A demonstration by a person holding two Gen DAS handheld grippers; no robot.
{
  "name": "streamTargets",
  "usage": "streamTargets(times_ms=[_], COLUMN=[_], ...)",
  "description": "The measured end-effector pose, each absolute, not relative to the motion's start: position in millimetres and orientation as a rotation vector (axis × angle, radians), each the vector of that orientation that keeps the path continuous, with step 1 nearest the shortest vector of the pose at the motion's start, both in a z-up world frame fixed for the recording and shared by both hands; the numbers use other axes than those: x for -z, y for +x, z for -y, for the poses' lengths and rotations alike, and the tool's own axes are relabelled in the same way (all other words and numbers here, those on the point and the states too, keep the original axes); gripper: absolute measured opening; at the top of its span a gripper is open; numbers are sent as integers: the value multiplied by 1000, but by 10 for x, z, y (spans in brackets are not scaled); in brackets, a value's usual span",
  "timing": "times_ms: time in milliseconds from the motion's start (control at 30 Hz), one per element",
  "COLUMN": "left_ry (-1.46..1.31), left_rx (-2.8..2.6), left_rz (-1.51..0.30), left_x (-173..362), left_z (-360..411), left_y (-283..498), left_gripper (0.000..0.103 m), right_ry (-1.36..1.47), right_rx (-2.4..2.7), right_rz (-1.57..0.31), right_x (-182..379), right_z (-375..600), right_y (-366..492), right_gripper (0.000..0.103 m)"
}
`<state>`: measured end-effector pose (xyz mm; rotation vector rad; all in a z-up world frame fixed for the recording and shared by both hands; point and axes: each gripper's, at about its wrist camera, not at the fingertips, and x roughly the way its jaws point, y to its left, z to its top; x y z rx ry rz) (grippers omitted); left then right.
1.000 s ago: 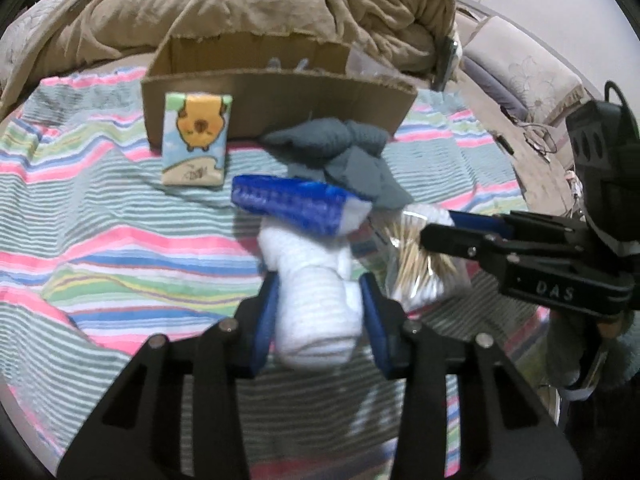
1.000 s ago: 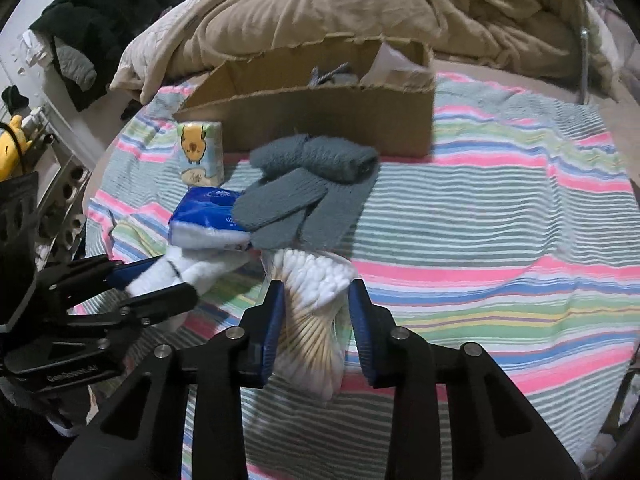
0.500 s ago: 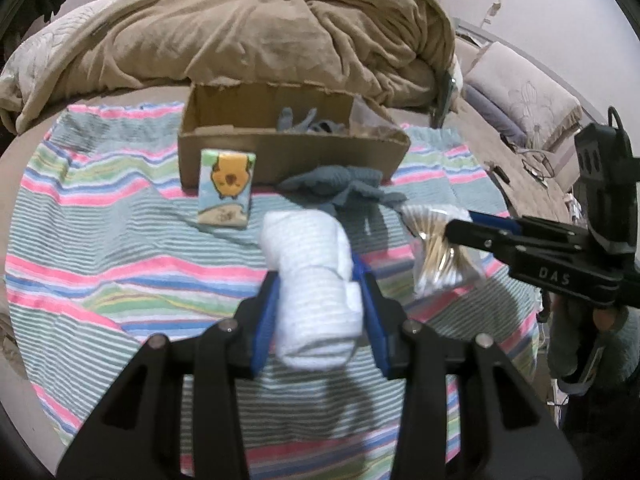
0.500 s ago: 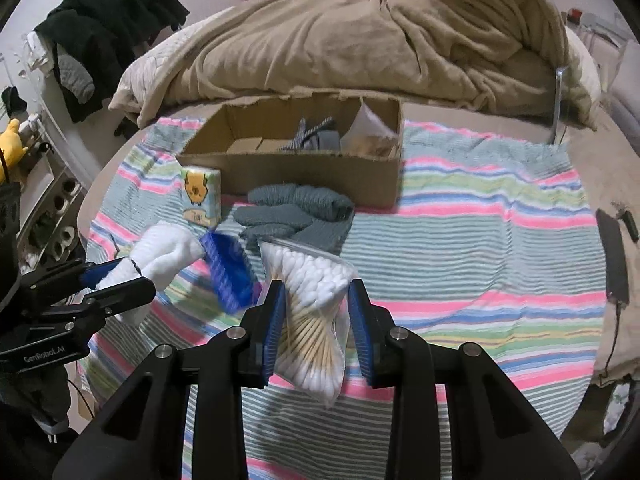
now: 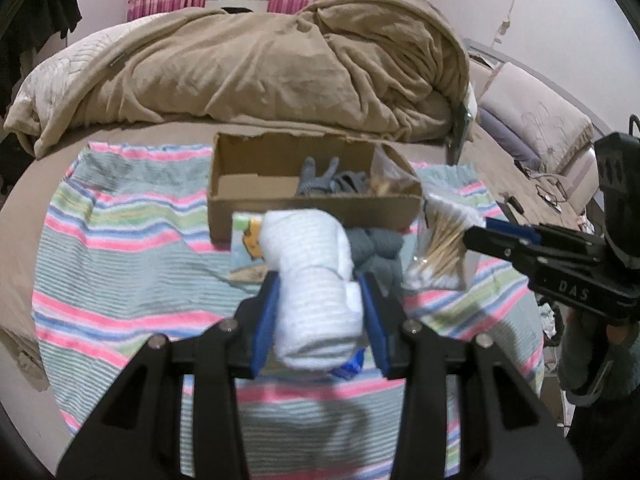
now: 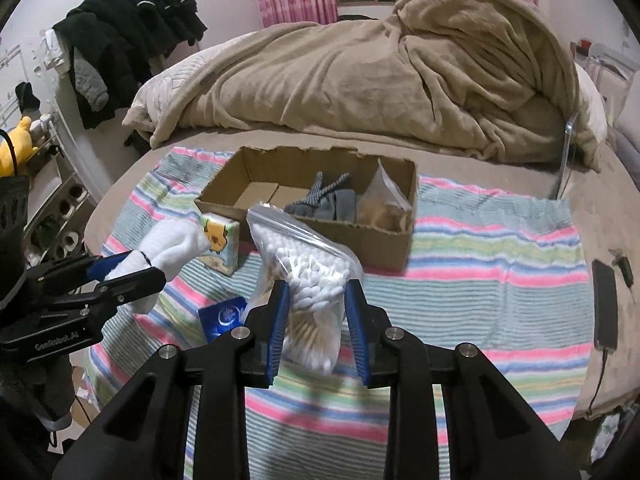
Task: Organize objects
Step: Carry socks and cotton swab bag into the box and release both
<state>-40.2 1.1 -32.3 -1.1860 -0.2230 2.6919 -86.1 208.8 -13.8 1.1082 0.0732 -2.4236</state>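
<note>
Left hand-held gripper (image 5: 318, 312) clamped on white rolled socks (image 5: 314, 280), right hand-held gripper (image 6: 316, 308) clamped on cotton-swab bag (image 6: 310, 276), both raised before cardboard box (image 6: 316, 200). Best carried over the near wall, released low into free space.

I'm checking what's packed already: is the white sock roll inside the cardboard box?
No, the white sock roll is clamped in the left claw, held short of the cardboard box.

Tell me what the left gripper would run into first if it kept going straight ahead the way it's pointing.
Probably the cardboard box. The left gripper, shut on white socks, points at its front wall. The tissue pack and grey socks lie nearer, but seemingly below that line; depth is unclear.
</note>
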Motion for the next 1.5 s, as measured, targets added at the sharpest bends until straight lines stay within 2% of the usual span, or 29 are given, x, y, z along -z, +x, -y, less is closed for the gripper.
streamTargets(times_ms=[767,1500], left_ry=[-1109,-1111], left_rx=[-2743,-2772], left_rz=[246,231], left_x=[169,377], left_z=[175,366], left_y=[-882,-1653], left_gripper=[41,41], right_ry=[1032,1017], right_rx=[2428,2367], right_rz=[-80,-122], right_x=[-69,54], right_z=[-1942,-1419], right_y=[-1300,-1998], right_gripper=[28,27])
